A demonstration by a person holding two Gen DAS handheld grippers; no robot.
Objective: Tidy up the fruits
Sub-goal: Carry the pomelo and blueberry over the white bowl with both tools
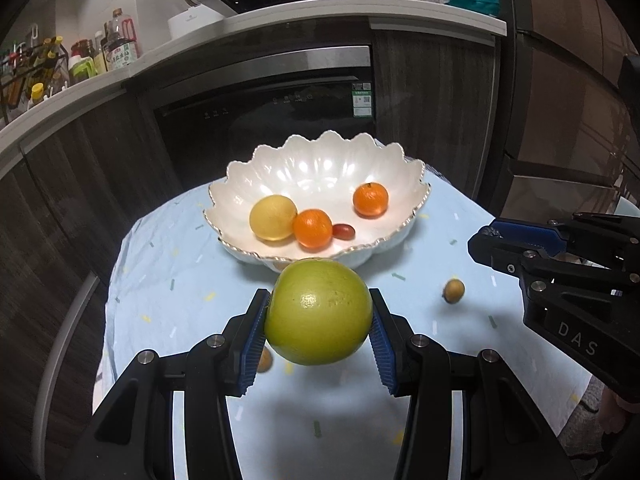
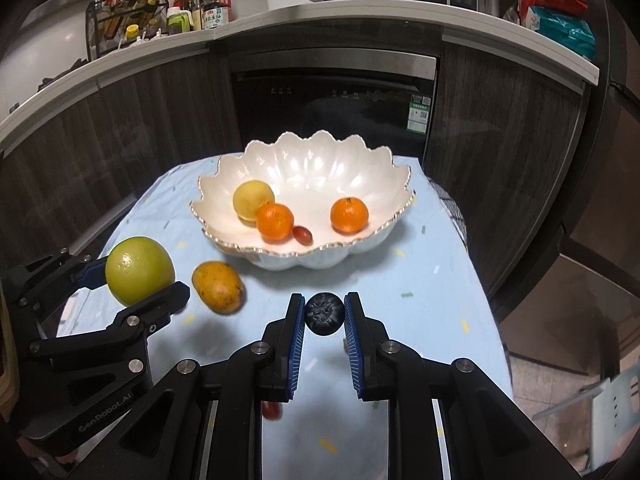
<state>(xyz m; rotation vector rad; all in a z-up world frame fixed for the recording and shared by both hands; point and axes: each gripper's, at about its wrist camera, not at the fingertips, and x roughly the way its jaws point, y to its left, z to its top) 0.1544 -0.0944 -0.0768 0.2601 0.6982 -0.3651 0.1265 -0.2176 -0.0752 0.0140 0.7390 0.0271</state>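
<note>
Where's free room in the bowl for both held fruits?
Bowl: bare across the back, and between the two oranges. Crowded front-left: lemon, orange and small red fruit touch. Cloth right of the bowl is bare.

Each black tool [image 1: 319,320] has blue ribbed pads [image 2: 295,344], silver screws and white lettering.

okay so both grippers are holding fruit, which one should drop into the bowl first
Probably the left. Its gripper clamps the big green citrus, and in its own view the fruit already overlaps the white bowl's near rim. The right gripper holds a small dark fruit farther back.
</note>
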